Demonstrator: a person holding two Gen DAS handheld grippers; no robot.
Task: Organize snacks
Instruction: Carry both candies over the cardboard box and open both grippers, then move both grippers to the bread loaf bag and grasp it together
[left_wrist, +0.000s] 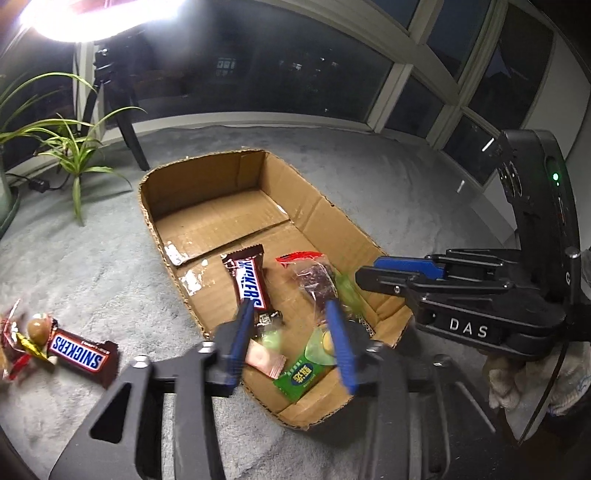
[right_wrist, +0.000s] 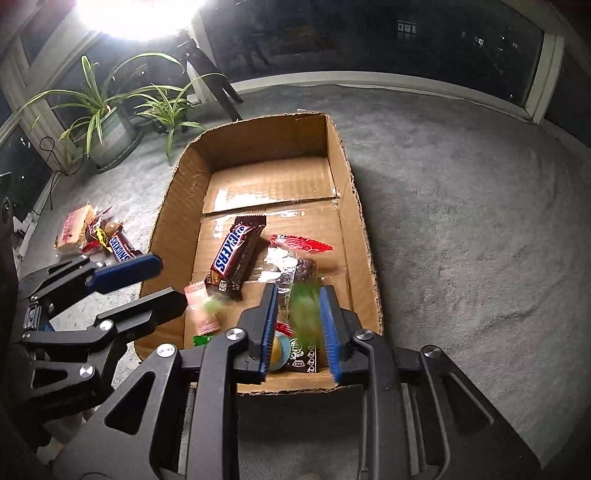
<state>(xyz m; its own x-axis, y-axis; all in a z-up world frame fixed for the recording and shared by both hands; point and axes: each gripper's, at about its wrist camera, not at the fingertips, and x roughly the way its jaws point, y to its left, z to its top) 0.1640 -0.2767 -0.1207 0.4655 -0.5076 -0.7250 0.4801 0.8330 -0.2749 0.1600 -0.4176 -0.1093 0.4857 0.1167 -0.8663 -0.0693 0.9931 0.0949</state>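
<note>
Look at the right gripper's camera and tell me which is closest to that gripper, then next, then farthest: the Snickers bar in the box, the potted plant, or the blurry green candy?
1. The green candy, blurred, right between the right gripper's fingers.
2. The Snickers bar, farther in, on the box floor, to the left.
3. The potted plant, beyond the box, far left by the window.

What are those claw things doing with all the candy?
A person is sorting snacks into a cardboard box on the carpet, using two hand-held grippers. The right gripper is over the box with a blurry green snack between its fingers, seemingly dropping. The left gripper is open and empty above the box. One Snickers bar is already inside. Another Snickers still waits outside with other candies.
</note>
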